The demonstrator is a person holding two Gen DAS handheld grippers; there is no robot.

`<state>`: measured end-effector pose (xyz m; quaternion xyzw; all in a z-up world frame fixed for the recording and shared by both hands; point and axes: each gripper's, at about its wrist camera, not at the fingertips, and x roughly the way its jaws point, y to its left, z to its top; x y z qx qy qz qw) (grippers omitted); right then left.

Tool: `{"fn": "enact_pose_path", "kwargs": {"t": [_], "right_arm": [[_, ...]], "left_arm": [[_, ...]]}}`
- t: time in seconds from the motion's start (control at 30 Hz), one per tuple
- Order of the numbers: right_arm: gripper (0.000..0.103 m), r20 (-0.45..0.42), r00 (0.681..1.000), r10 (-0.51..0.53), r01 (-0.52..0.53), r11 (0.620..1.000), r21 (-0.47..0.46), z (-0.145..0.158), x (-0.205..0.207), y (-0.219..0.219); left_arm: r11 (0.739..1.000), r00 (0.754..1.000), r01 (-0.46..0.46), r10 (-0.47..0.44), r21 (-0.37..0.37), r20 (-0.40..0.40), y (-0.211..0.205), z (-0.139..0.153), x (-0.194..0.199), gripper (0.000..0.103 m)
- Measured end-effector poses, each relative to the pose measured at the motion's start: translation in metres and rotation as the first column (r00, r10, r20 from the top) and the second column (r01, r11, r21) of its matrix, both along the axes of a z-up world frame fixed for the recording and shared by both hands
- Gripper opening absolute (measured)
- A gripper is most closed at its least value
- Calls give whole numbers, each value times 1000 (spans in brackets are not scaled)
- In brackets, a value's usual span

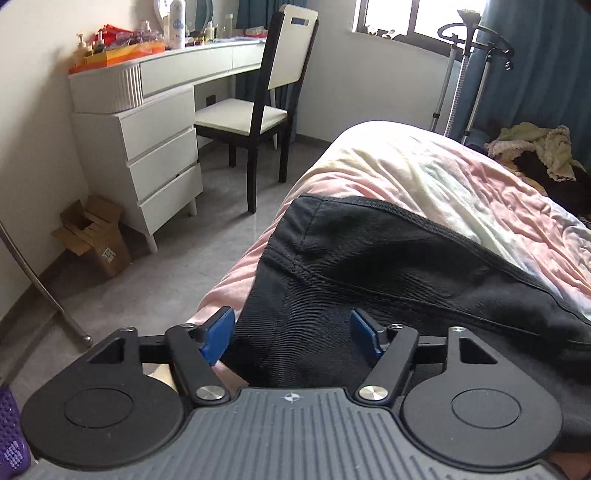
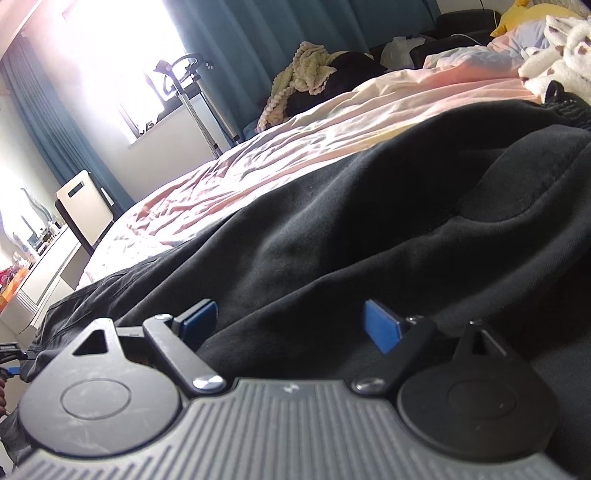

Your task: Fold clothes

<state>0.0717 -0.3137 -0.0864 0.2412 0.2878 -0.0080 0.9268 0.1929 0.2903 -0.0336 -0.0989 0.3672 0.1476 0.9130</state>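
Lying across the pink bed [image 1: 424,173], the black garment [image 1: 369,266] reaches the near mattress edge. Left gripper [image 1: 291,334]: jaws spread wide, the garment's stitched edge sits between the blue pads [image 1: 218,332] without being pinched. Right gripper [image 2: 290,321]: jaws likewise spread, low over the dark cloth, which fills the gap; contact with the pads cannot be determined. A white dresser [image 1: 147,147] stands well apart.

Daylight is being let in through the window [image 1: 417,16], which is being blown out to white glare in the right wrist view [image 2: 122,62]. Straight lines are being bent near the frame edges; the black garment [image 2: 369,229] is being rendered soft and shadowed.
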Motion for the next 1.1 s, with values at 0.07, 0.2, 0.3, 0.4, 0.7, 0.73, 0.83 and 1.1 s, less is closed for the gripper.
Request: {"fn": "enact_pose_path", "kwargs": {"t": [0.07,0.2,0.3,0.4,0.7,0.73,0.83,1.1], "right_arm": [[87,23,1000,-15,16,999,-45,6,-6,1],[87,80,996,-33,38,997,-61,19,-21,-5],[87,114,993,-36,40,999,-34,27,-34,-11],[87,141,989,-45,45,999,0,31,-47,-20],[87,155,981,-117,128,990,-65,42,-75,-38],[87,153,981,-121,134,988,-78,42,-76,-38],[87,155,979,-129,146,984,-103,41,-79,-38],[87,149,983,-108,108,994,4,57,-61,-70]], "left_arm": [[1000,999,2,-1,-18,42,-9,12,-16,79],[994,989,97,-92,-40,111,-54,37,-43,83],[974,965,195,-171,-111,201,-95,51,-63,87],[961,946,255,-226,-106,230,-152,59,-79,87],[889,885,442,-410,-121,221,-338,31,-116,88],[879,874,465,-439,-101,209,-352,21,-117,88],[859,853,507,-489,-71,180,-376,-10,-119,88],[845,843,532,-522,-53,131,-379,-49,-119,91]]}}
